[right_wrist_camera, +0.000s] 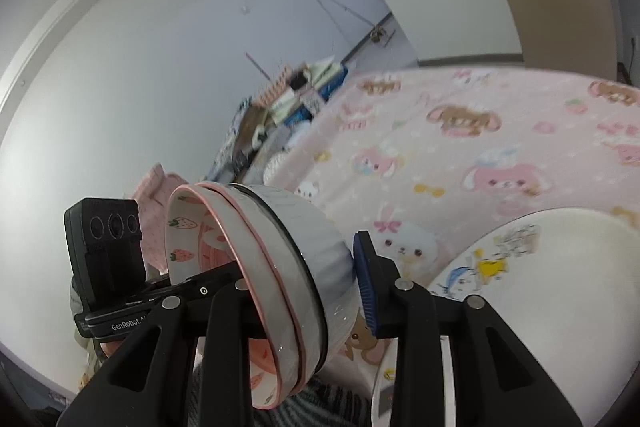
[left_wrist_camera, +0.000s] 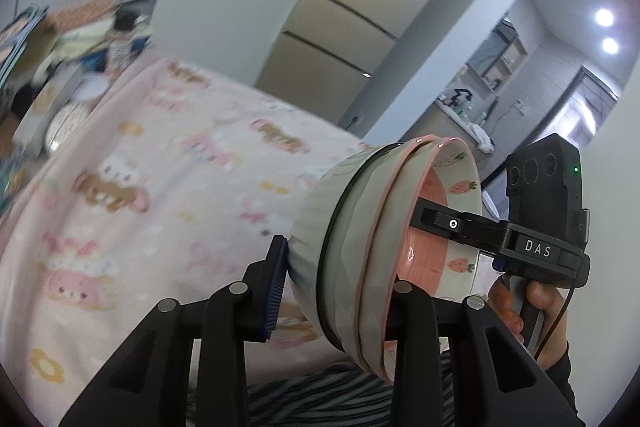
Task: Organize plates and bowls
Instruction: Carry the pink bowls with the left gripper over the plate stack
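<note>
A nested stack of three bowls [left_wrist_camera: 352, 251] is held tilted on its side above the pink table. The outer bowl is white and ribbed with a dark rim; the two inner ones have pink rims and strawberry prints. My left gripper [left_wrist_camera: 340, 287] is shut on the stack, one blue pad [left_wrist_camera: 276, 291] on the base, the other finger inside. My right gripper [right_wrist_camera: 300, 295] is shut on the same stack [right_wrist_camera: 280, 267] from the opposite side. A white plate [right_wrist_camera: 540, 267] with cartoon prints lies on the table at the right.
A pink cartoon tablecloth [left_wrist_camera: 168, 187] covers the table. Clutter of boxes and cloths [left_wrist_camera: 72, 39] is piled at the table's far end. A beige cabinet [left_wrist_camera: 352, 15] and white wall stand behind. A striped dark cloth [left_wrist_camera: 312, 395] lies below the bowls.
</note>
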A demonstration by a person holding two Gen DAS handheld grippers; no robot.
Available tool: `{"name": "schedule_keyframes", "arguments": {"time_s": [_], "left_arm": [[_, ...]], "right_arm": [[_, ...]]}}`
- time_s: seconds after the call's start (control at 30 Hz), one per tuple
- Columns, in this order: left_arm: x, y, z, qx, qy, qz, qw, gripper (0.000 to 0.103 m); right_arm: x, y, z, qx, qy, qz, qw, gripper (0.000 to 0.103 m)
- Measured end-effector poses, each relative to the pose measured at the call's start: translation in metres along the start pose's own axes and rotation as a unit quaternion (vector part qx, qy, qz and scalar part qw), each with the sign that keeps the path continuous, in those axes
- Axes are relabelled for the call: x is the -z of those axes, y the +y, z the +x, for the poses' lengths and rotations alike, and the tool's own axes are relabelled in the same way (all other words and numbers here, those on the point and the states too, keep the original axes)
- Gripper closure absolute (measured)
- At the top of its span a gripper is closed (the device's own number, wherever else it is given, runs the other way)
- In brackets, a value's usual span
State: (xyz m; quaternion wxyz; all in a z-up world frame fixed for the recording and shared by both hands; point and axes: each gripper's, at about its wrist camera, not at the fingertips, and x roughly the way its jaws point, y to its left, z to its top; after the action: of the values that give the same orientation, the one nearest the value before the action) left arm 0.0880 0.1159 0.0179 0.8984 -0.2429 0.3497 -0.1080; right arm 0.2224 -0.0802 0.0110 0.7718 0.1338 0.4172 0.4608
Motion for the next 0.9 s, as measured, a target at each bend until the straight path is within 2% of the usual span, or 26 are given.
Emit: {"name": "schedule_keyframes", "arguments": {"time_s": [0.3, 0.5, 0.73, 0.9], "left_arm": [[-0.003, -0.079, 0.018, 0.03, 0.004, 0.042, 0.9987, 0.068], [-0.001, -0.115, 0.039, 0.037, 0.014, 0.064, 0.9972, 0.069], [0.003, -0.136, 0.065, 0.048, 0.026, 0.077, 0.9955, 0.069], [0.01, -0.134, 0.076, 0.053, 0.025, 0.086, 0.9946, 0.069]], "right_arm": [[0.001, -0.022, -0.083, 0.02, -0.05, 0.05, 0.997, 0.072], [0.011, -0.044, -0.117, 0.025, -0.073, 0.076, 0.994, 0.071], [0.023, -0.07, -0.14, 0.035, -0.098, 0.095, 0.99, 0.071], [0.037, -0.083, -0.141, 0.035, -0.12, 0.106, 0.986, 0.071]]}}
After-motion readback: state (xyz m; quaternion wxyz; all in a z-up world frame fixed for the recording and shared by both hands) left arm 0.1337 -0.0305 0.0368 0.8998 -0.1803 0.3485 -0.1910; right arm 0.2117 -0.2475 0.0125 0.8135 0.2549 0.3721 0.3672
